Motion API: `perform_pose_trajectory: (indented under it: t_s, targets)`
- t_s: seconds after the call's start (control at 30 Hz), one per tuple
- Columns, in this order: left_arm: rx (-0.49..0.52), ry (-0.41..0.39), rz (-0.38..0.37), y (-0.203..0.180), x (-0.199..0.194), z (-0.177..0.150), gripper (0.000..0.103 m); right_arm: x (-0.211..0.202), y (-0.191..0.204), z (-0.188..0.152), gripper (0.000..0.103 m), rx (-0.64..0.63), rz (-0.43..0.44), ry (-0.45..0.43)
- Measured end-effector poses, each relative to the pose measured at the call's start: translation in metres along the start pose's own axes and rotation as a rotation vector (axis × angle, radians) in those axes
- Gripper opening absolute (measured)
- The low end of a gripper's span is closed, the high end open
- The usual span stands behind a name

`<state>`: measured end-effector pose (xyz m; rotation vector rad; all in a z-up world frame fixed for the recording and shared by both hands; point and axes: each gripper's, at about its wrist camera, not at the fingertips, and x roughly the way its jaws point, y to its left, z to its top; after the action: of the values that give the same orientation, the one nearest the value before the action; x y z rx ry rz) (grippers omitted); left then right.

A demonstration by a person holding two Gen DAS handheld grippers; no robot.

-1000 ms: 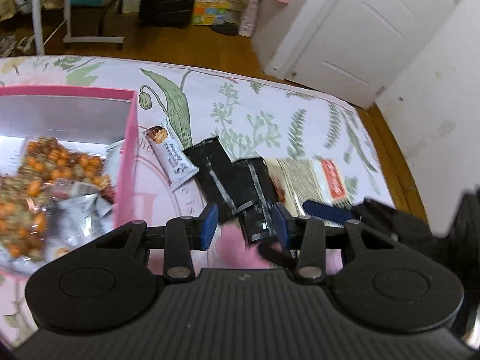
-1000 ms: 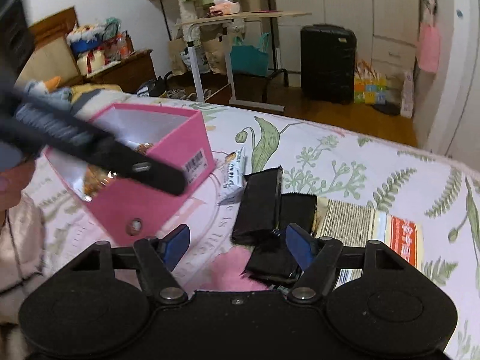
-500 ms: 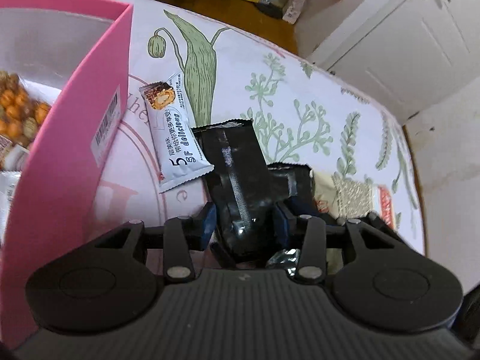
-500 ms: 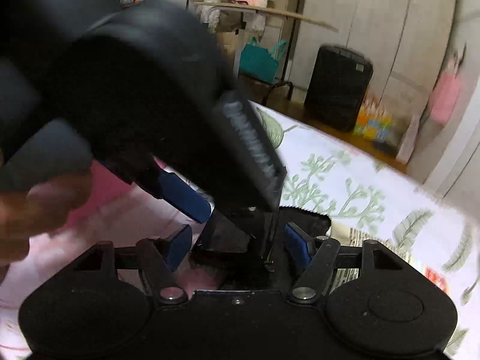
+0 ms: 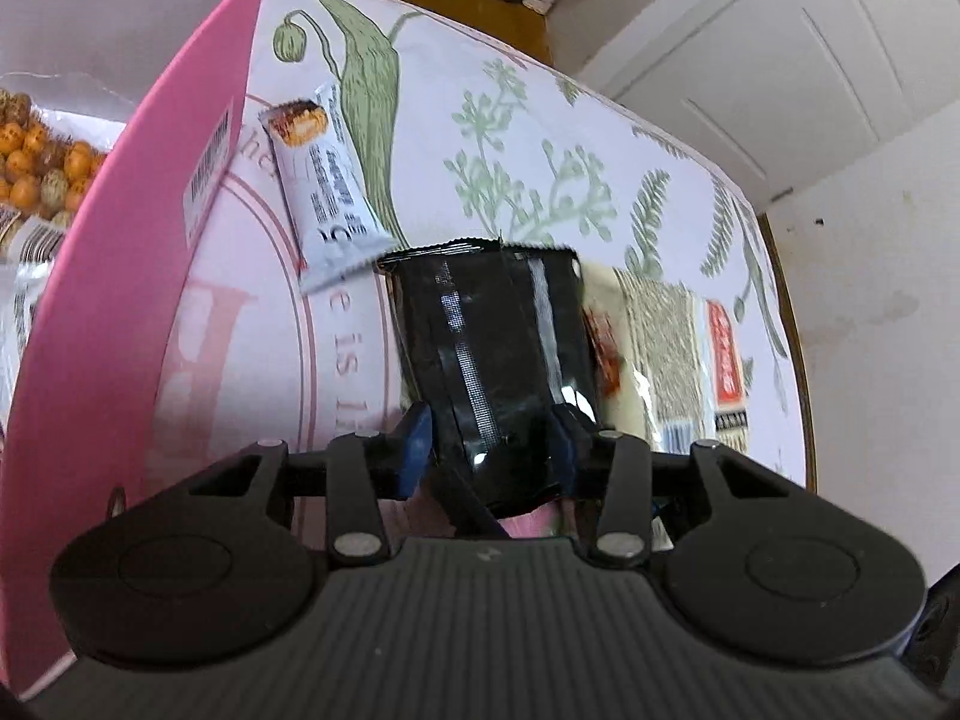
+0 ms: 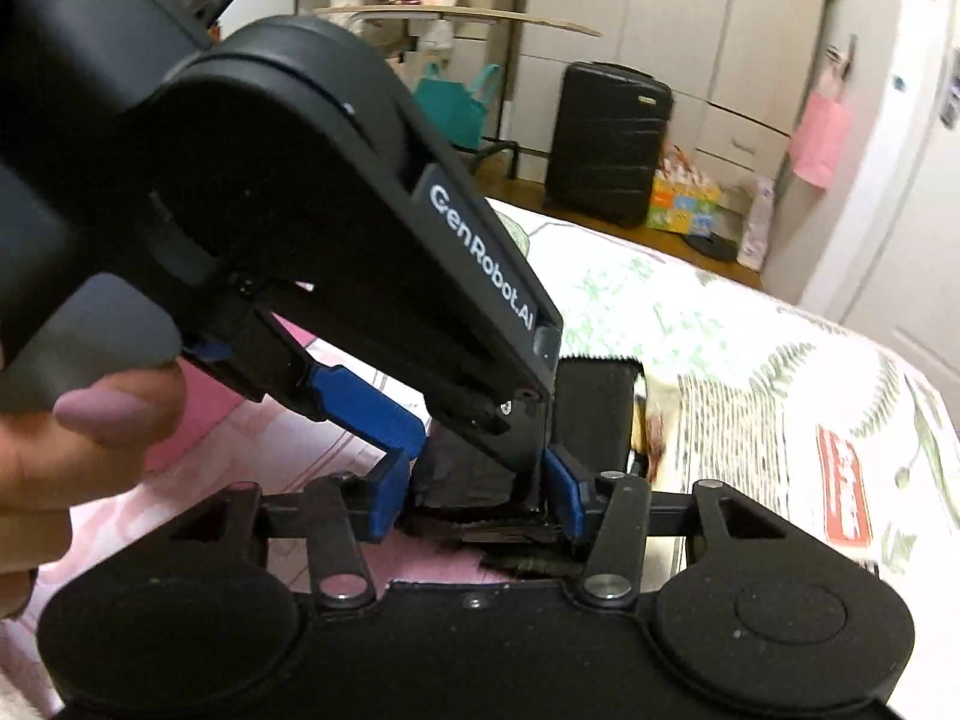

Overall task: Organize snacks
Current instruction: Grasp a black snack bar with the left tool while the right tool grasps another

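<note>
Black tool (image 5: 489,450), blue pads (image 6: 384,408), pink-nailed hand (image 6: 72,450)

glossy black snack packets (image 5: 492,348) flat on the floral cloth beside a white bar wrapper (image 5: 324,192)

Glossy black foil snack packets (image 5: 498,348) between matt ribbed plastic left gripper (image 5: 489,447) fingers. Left of it, smooth pink cardboard box (image 5: 150,276); underneath, printed floral cloth (image 5: 510,138).

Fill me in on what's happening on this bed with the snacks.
A person is sorting snack packets into a pink box using two handheld tools. The left tool has its fingers against the sides of a black packet; the right tool brackets the black packets from the other side, right under the left one. A white bar lies beside the box, a striped packet beside the black ones. The box already holds snacks.
</note>
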<state>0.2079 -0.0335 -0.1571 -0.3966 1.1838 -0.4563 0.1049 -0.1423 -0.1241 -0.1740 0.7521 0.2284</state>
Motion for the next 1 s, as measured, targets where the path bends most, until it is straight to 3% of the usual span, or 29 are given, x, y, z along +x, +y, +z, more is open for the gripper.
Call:
perform_pose_trajectory:
  t_s: [0.2, 0.47, 0.77, 1.0]
  targets:
    - [0.002, 0.016, -0.015, -0.005, -0.006, -0.01, 0.049, -0.009, -0.008, -0.01, 0.055, 0.12, 0.035, 0.002]
    - [-0.003, 0.101, -0.018, -0.008, -0.005, -0.023, 0.05, -0.02, -0.028, -0.015, 0.053, 0.296, 0.097, 0.014]
    - [0.096, 0.051, 0.023, -0.03, -0.033, -0.038, 0.049, -0.034, -0.023, -0.013, 0.054, 0.317, 0.12, 0.068]
    - [0.156, 0.044, 0.048, -0.045, -0.059, -0.05, 0.049, -0.061, -0.017, -0.009, 0.053, 0.289, 0.109, 0.058]
